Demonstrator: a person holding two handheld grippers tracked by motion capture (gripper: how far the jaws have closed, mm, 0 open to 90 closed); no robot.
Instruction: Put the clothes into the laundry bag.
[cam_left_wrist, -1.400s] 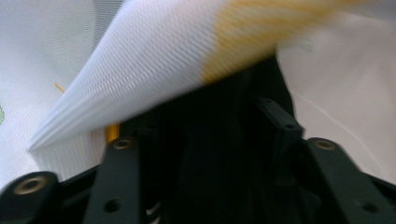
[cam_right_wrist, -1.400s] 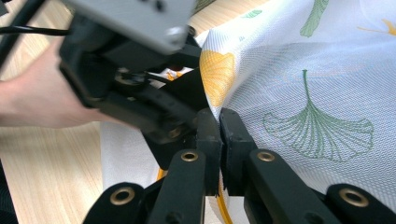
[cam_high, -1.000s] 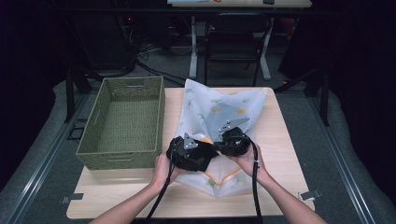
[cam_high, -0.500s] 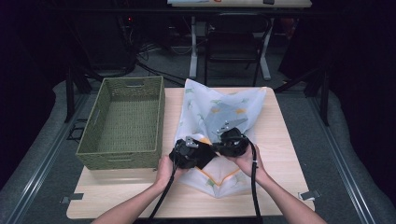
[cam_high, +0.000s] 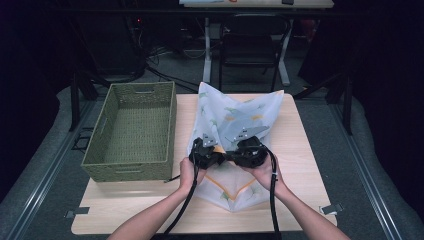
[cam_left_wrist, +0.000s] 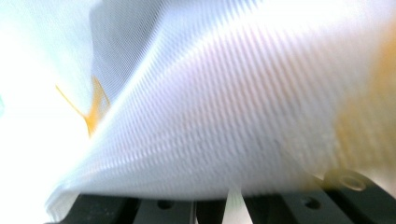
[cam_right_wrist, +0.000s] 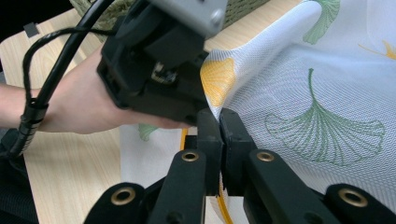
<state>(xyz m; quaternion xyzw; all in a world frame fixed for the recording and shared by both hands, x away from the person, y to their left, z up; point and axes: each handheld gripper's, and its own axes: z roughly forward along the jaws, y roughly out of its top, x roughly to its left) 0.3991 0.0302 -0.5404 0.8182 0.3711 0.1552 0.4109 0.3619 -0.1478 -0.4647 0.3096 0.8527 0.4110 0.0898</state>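
A sheer white cloth (cam_high: 235, 117) printed with green and yellow ginkgo leaves lies spread on the wooden table (cam_high: 305, 165). Both grippers meet over its middle, tip to tip. My left gripper (cam_high: 221, 156) has just been closing, and its jaws now pinch the cloth. In the left gripper view the cloth (cam_left_wrist: 224, 107) drapes over the left gripper (cam_left_wrist: 212, 207), whose jaws stand together. My right gripper (cam_right_wrist: 219, 123) is shut on a raised fold of the cloth (cam_right_wrist: 317, 93), close beside the left gripper's black body (cam_right_wrist: 154, 79). In the high view the right gripper (cam_high: 234, 156) stands just right of the left.
A woven green basket (cam_high: 170, 125) stands on the table's left half, touching the cloth's left edge. Black cables (cam_high: 272, 200) trail from both grippers toward the near edge. A chair (cam_high: 250, 45) and table legs stand on the floor beyond the far edge.
My left gripper has shifted a little right toward the right gripper, and its jaws have closed on the cloth. The right gripper has stayed put, still shut on the fold.
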